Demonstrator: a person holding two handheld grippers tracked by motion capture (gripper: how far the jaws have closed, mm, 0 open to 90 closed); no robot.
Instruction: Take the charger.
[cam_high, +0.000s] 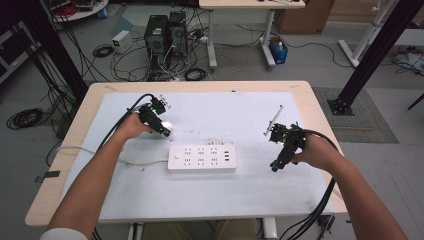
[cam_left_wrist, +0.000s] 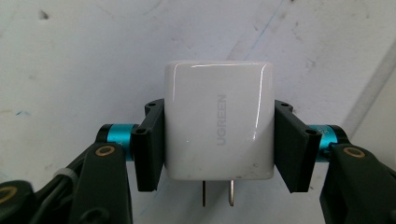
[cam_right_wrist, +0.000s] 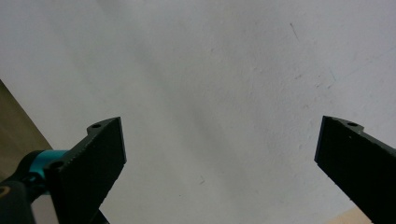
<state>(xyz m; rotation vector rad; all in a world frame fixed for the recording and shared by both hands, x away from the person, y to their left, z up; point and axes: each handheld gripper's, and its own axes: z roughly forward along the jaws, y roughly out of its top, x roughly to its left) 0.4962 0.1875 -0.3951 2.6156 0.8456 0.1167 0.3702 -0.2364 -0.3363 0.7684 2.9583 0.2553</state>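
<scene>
A white UGREEN charger (cam_left_wrist: 218, 121) with two metal prongs at its near end sits between the two black jaws of my left gripper (cam_left_wrist: 218, 144), which is shut on its sides. From above, that left gripper (cam_high: 167, 129) hovers over the white mat just above the left end of a white power strip (cam_high: 201, 158), and the charger (cam_high: 168, 126) shows as a small white block. My right gripper (cam_high: 275, 166) is held to the right of the strip. Its jaws stand wide apart with only bare mat between them (cam_right_wrist: 219, 149).
The strip's white cable (cam_high: 90, 150) runs left off the table. A white mat (cam_high: 210, 195) covers most of the wooden table (cam_high: 50, 195). Computer towers (cam_high: 165, 34) and tangled cables lie on the floor beyond the far edge.
</scene>
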